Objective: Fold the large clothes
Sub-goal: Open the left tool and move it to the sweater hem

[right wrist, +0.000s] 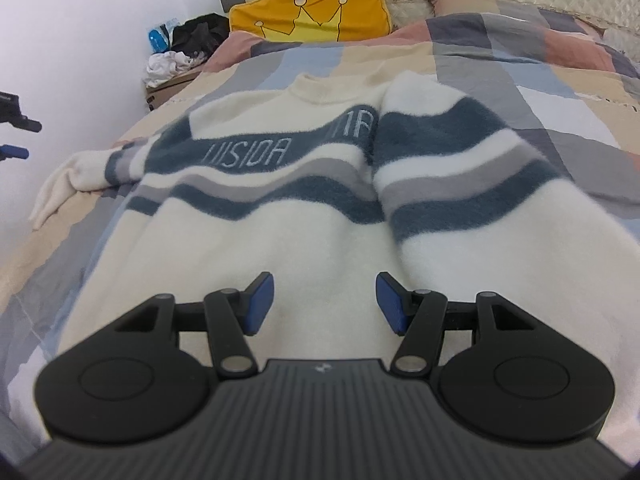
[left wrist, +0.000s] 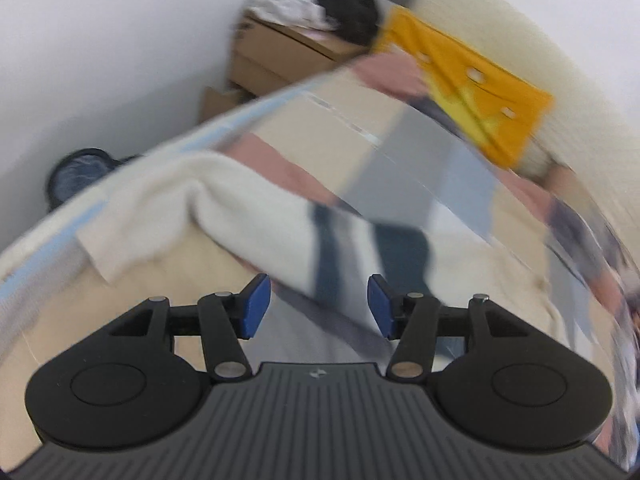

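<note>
Bed with patchwork quilt [right wrist: 500, 80] | fluffy cream sweater with blue-grey stripes [right wrist: 280, 216] lies flat, collar-to-hem axis running away from right gripper [right wrist: 325, 304] | its fingers spread, empty, hem just ahead | left gripper [left wrist: 319, 306] spread, empty, left sleeve [left wrist: 160, 196] ahead-left, nearer it.

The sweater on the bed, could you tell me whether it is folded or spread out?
Partly folded: the sweater lies flat on the bed, one sleeve laid across its front, the other sleeve stretched out sideways.
</note>
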{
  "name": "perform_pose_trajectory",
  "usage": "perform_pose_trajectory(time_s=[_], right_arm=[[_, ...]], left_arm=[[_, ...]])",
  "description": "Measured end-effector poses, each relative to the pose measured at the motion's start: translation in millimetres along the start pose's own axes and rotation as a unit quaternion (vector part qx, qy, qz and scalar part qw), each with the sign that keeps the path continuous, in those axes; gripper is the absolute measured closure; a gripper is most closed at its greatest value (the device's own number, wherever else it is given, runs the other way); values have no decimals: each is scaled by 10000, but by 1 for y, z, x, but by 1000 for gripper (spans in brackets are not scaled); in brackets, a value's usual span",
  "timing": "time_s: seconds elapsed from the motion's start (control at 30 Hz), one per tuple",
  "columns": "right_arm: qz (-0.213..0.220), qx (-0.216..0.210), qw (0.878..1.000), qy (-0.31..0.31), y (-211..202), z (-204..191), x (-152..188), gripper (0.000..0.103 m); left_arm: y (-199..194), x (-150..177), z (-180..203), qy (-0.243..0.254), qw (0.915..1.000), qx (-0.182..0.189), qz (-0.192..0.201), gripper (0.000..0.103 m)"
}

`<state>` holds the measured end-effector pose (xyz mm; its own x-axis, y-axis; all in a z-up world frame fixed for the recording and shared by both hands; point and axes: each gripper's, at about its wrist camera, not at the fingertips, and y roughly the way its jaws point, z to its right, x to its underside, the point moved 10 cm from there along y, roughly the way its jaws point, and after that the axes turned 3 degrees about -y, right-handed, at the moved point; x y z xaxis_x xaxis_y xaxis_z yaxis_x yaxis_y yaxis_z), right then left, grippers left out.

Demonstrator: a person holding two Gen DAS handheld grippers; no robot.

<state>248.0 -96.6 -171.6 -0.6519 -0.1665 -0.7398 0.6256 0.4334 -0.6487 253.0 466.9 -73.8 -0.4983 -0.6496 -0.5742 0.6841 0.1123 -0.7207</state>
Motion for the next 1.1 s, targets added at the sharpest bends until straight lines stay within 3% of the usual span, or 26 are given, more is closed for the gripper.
perform_pose_trajectory(time_s=[0.2,0.43,0.8,1.1], right_arm=[[52,-65,9993,362,-18,10,6,44],[-81,-7,9992,401,-33,12,16,44],[-41,-160,9984,536,-55,14,22,44],[15,-289,9971,700,-59,16,22,44]], left_arm=[[-19,85,45,250,9969,418,-613,43],[-23,170,69,392,9901,456,-1268,43],[-10,252,72,418,9782,16,-2035,43],[-2,295,71,531,9711,-454,-2281,43]])
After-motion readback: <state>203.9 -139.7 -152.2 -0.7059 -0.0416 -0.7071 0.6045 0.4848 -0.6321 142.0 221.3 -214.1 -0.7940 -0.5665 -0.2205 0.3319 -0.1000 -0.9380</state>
